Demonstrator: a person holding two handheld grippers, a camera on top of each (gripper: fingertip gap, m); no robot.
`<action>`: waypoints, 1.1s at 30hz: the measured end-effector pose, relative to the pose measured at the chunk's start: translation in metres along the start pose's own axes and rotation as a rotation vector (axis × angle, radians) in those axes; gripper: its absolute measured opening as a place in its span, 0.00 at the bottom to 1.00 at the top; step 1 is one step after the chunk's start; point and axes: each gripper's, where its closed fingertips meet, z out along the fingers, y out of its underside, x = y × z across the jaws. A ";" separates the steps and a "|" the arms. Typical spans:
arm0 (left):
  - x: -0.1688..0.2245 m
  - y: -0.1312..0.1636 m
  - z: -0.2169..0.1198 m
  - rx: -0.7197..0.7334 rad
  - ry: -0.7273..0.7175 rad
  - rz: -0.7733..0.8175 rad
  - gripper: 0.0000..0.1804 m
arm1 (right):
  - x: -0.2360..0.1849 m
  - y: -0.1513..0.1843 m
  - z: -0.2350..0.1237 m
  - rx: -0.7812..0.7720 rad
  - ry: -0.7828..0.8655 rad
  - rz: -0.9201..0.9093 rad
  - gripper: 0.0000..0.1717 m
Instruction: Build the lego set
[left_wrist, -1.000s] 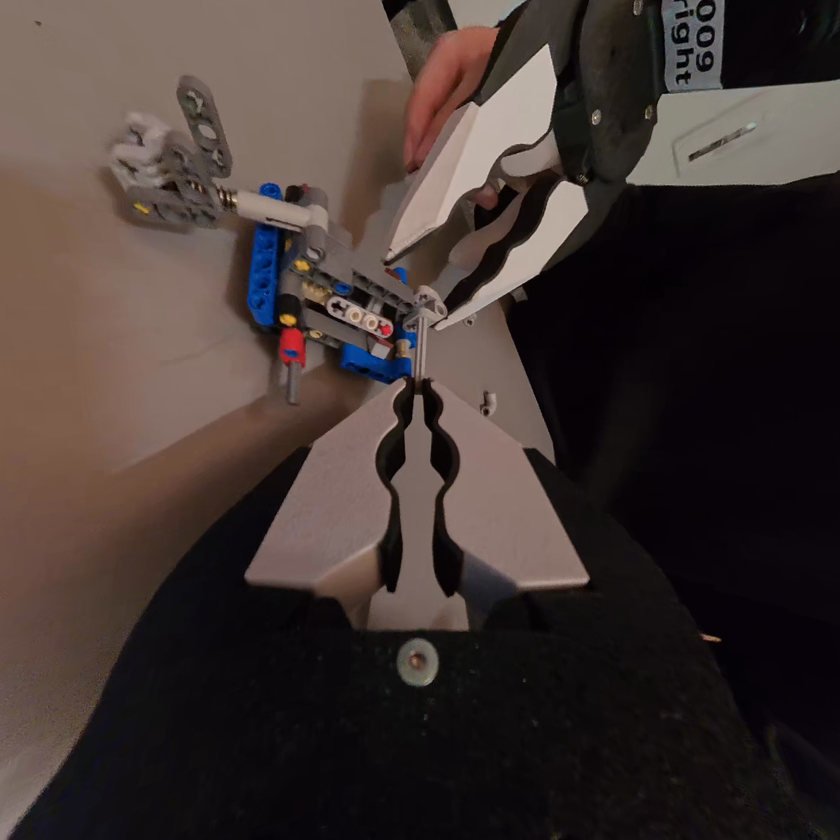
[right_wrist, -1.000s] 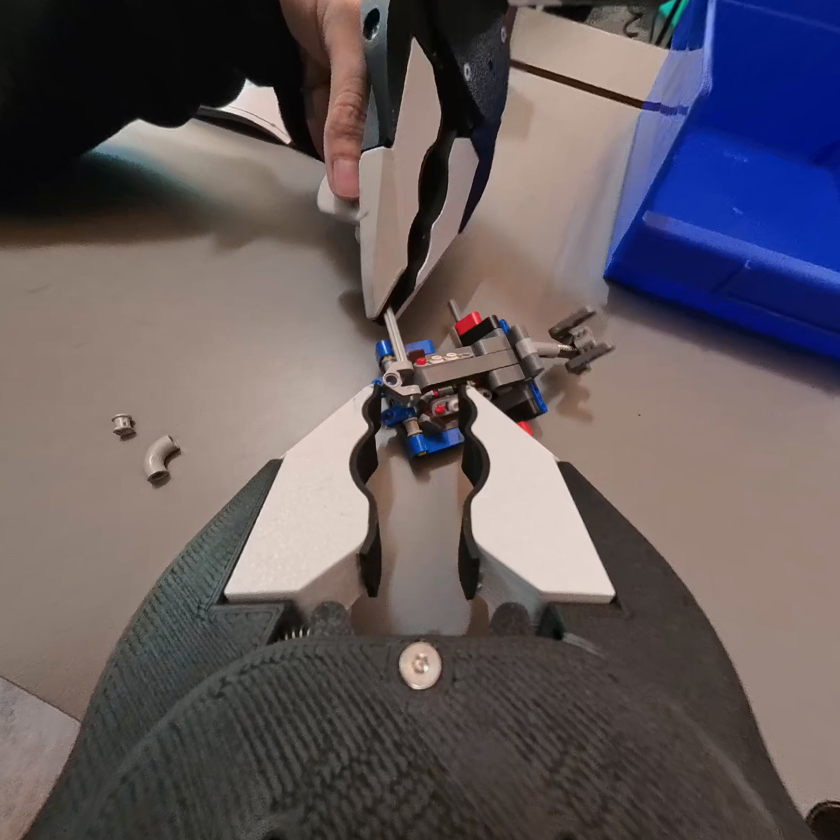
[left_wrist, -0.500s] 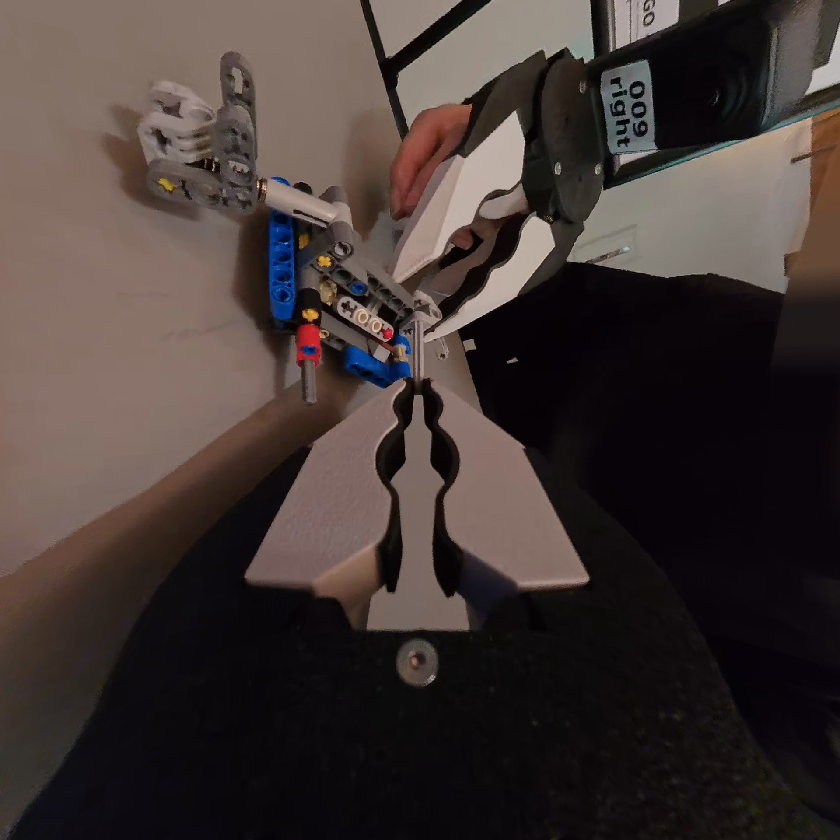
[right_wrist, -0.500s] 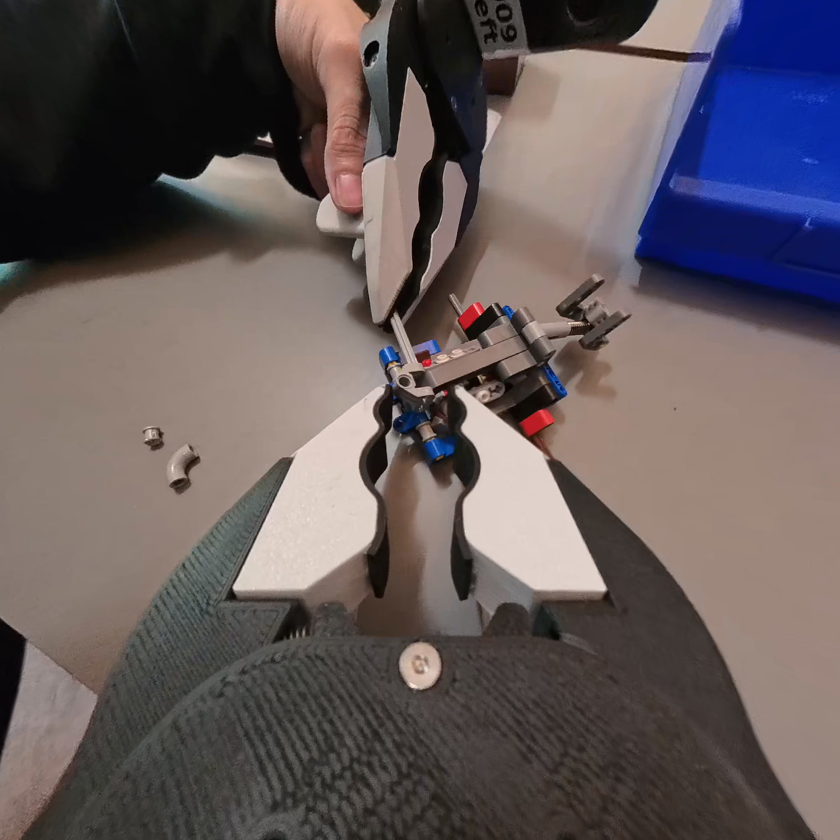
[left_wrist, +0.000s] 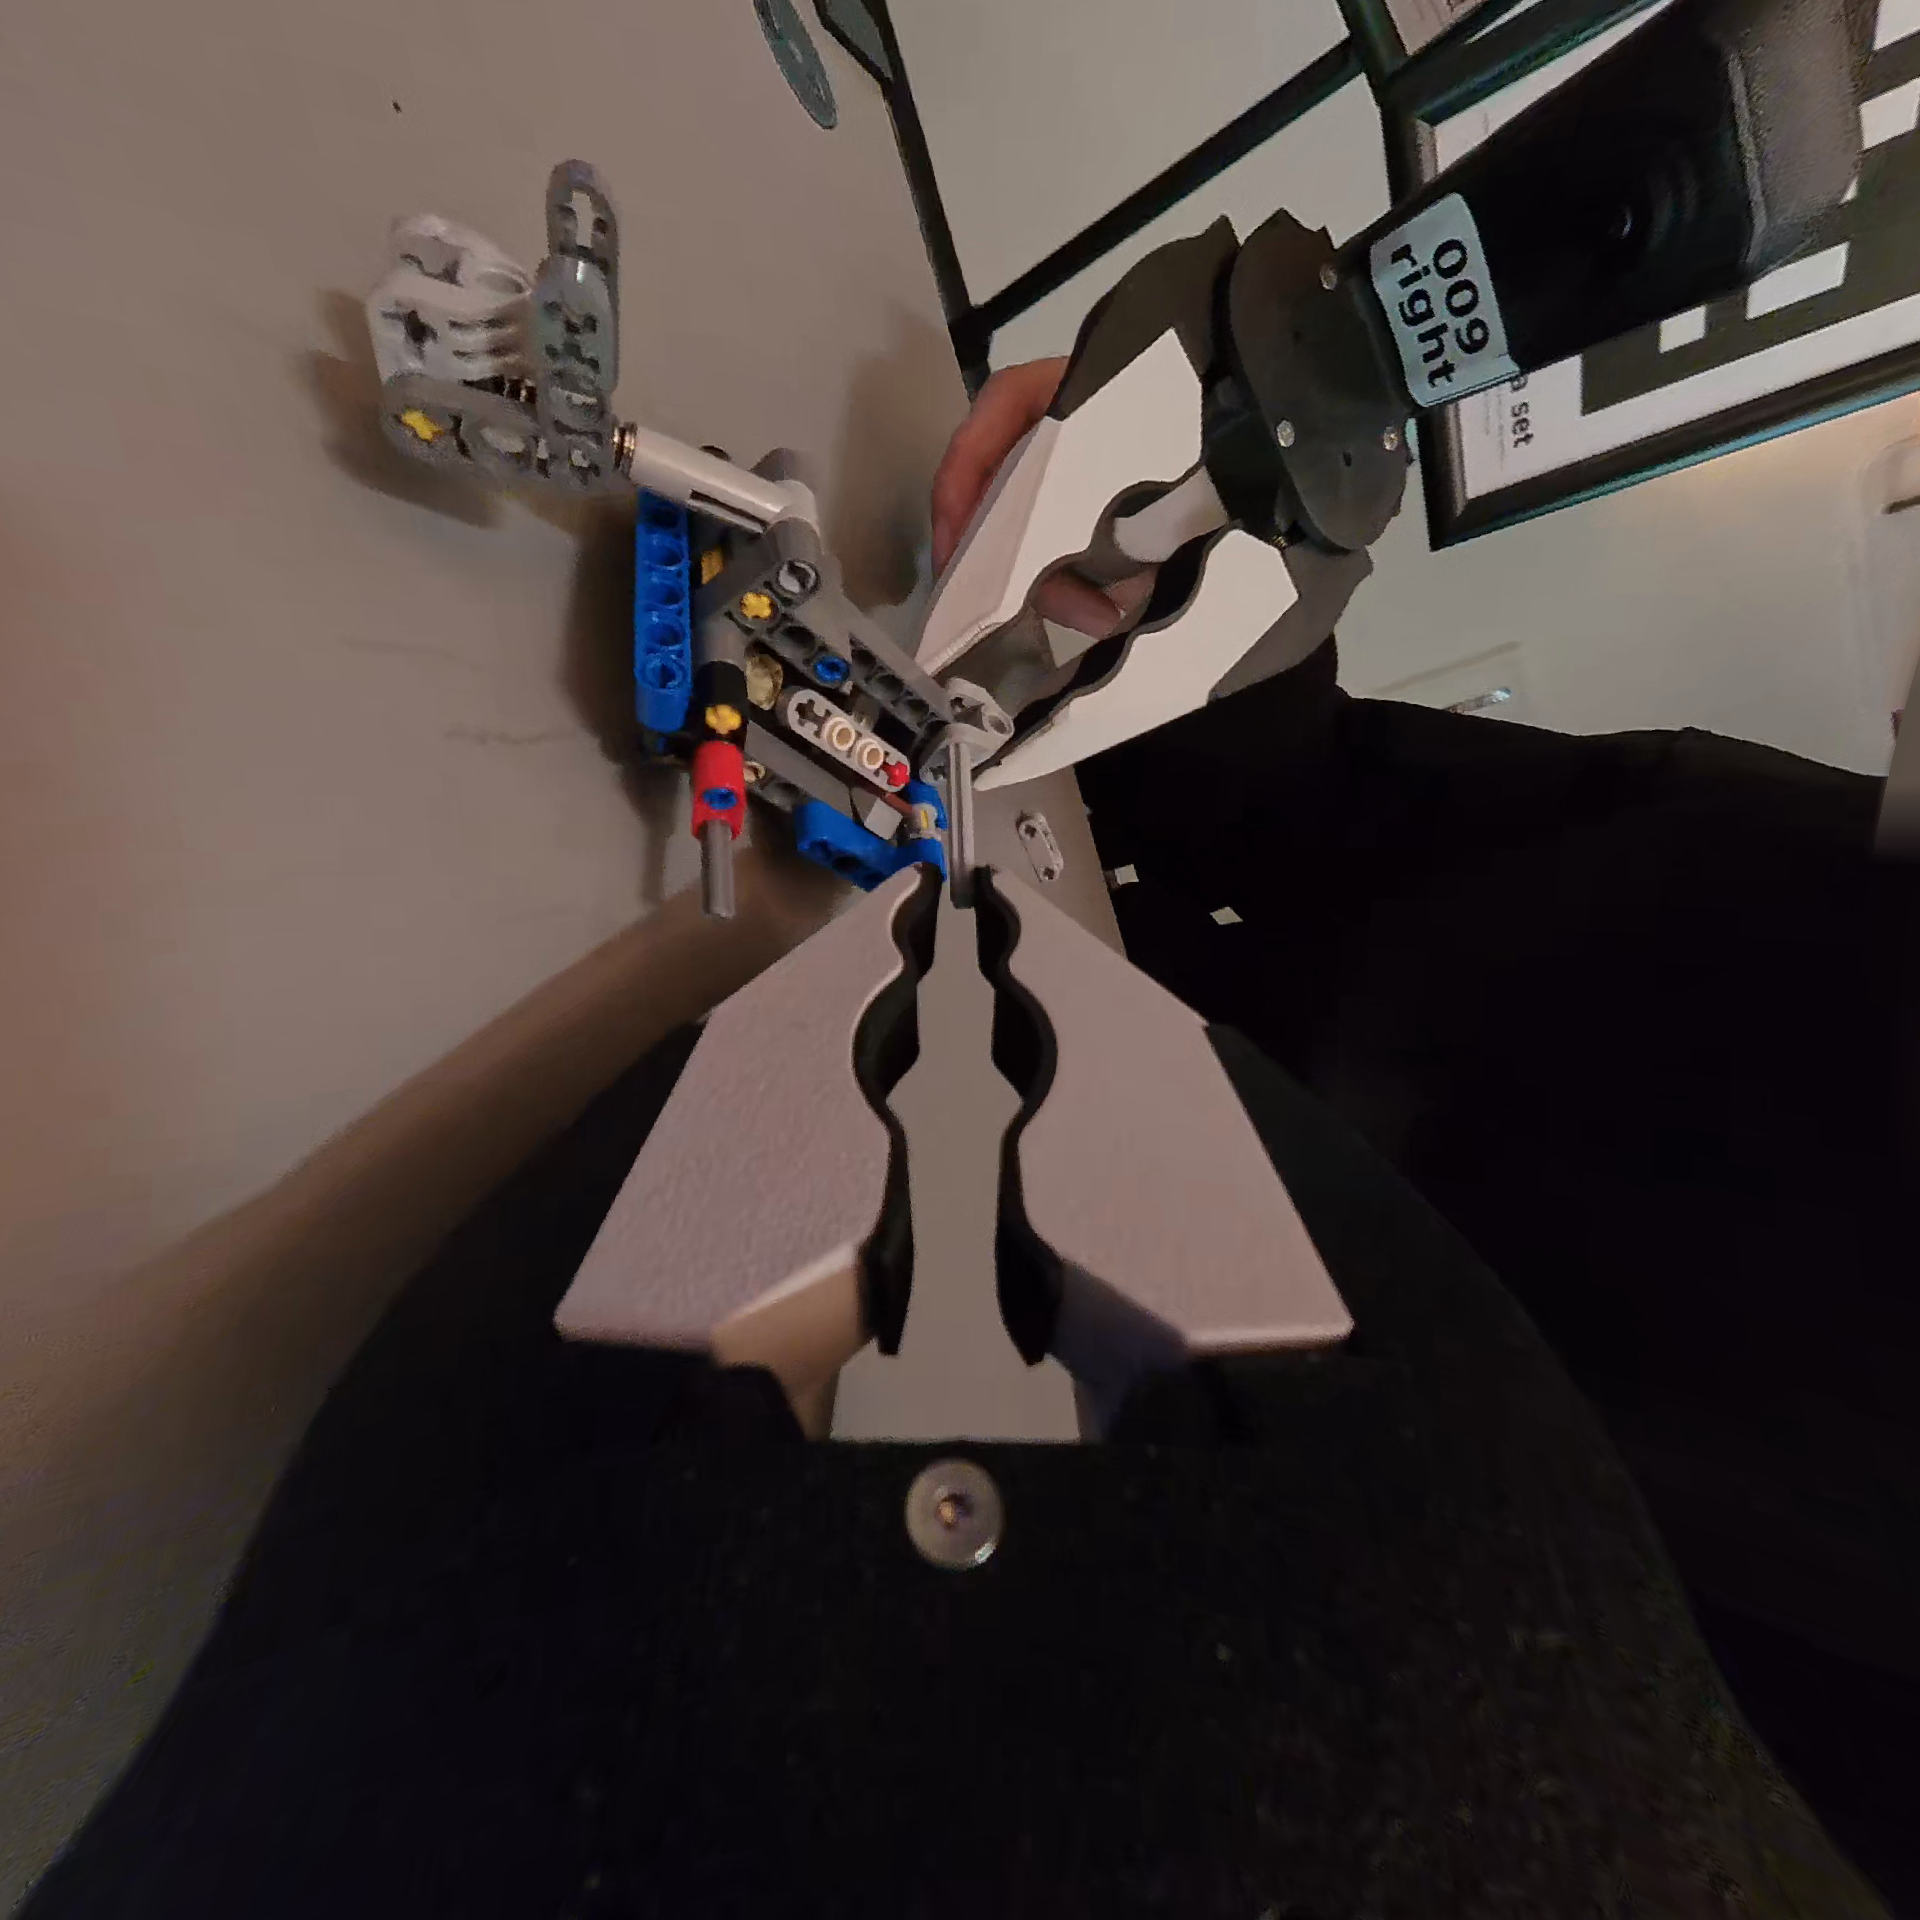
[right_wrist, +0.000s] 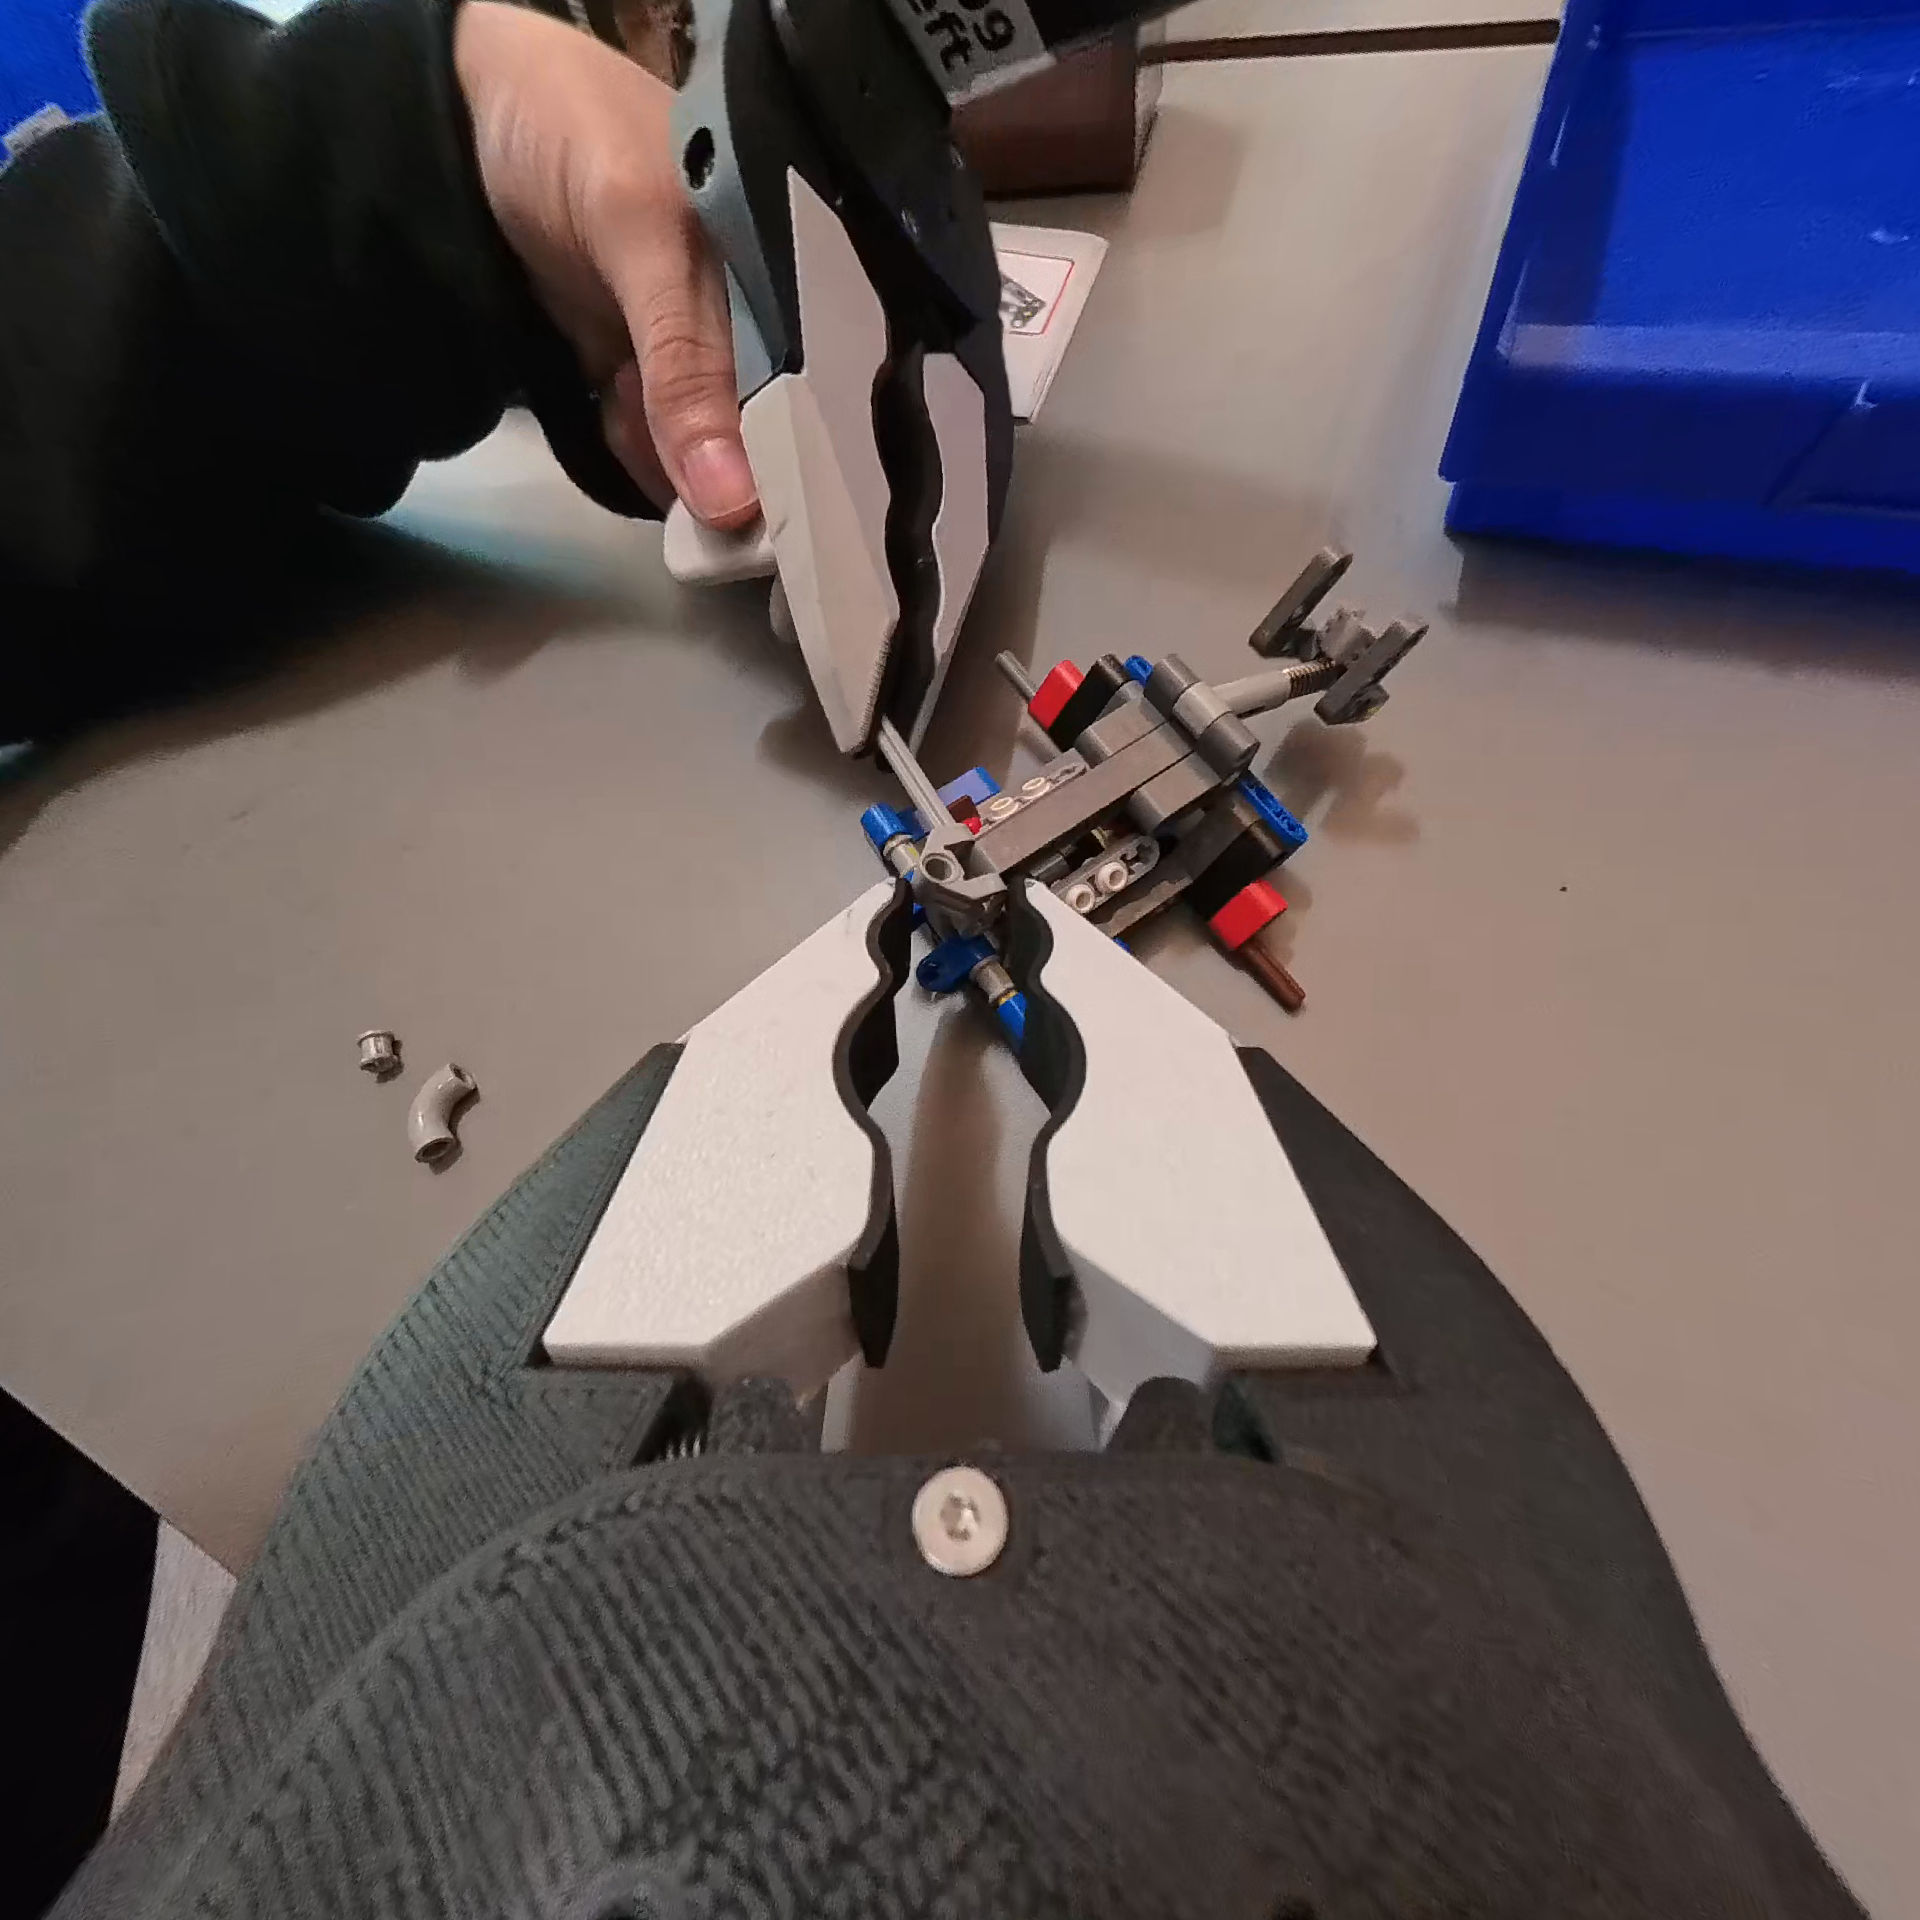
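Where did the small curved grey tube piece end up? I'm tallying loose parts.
In the right wrist view, the curved grey tube lies on the table, left of the right gripper, beside a small grey bushing.

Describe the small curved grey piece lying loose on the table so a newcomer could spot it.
Start at the grey table, well left of the blue bin and the brick model. Two tiny grey bits lie apart from everything else. The curved piece is the nearer one: a bent elbow tube, unlike the short round bush beside it.
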 end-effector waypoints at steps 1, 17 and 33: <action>0.000 0.000 0.000 0.009 -0.011 0.005 0.02 | 0.000 0.000 0.000 -0.003 0.001 0.001 0.09; -0.003 -0.010 0.000 0.089 -0.251 0.147 0.00 | 0.001 0.001 0.002 -0.014 0.013 -0.017 0.14; 0.004 -0.020 -0.005 0.191 -0.173 0.087 0.01 | 0.006 0.007 -0.004 -0.030 0.053 -0.011 0.07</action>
